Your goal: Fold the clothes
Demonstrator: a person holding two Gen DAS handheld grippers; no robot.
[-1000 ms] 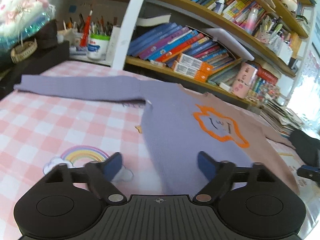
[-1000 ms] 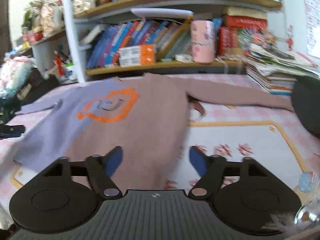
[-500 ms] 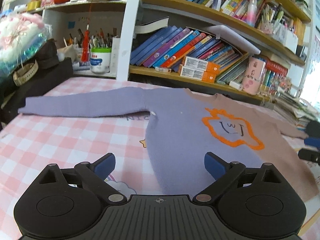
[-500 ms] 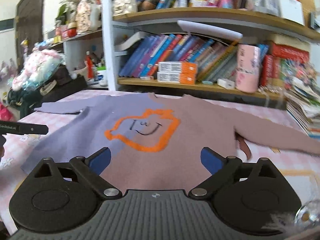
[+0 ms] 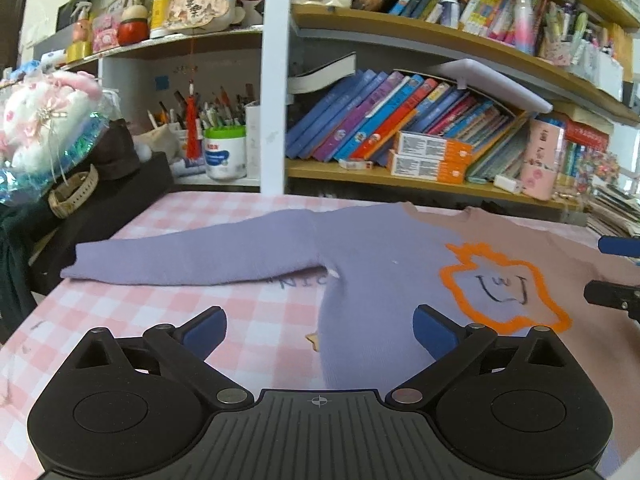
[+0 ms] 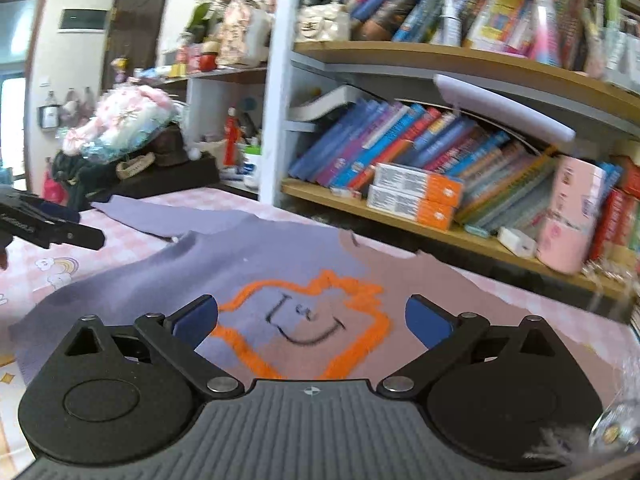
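Observation:
A sweater [image 5: 372, 264], purple on its left half and dusty pink on its right, lies flat and spread on the pink checked tablecloth [image 5: 140, 312]. An orange outlined shape with a smiling face [image 5: 500, 288] is on its chest. Its purple sleeve [image 5: 192, 260] stretches out to the left. My left gripper [image 5: 318, 330] is open and empty, above the purple lower part. My right gripper [image 6: 310, 316] is open and empty, above the orange face [image 6: 308, 320]. Each gripper's fingers show at the edge of the other's view.
A bookshelf [image 5: 420, 176] with leaning books, orange boxes and a pink cup [image 5: 542, 160] stands along the table's far edge. A dark box [image 5: 100, 208] with a plush toy and wristwatch sits at the left. A white post [image 5: 274, 80] rises behind the sweater.
Both grippers have tilted up and shifted left over the sweater, so more shelf shows. The right gripper now sits over the orange face. Both stayed open. The sweater has not moved.

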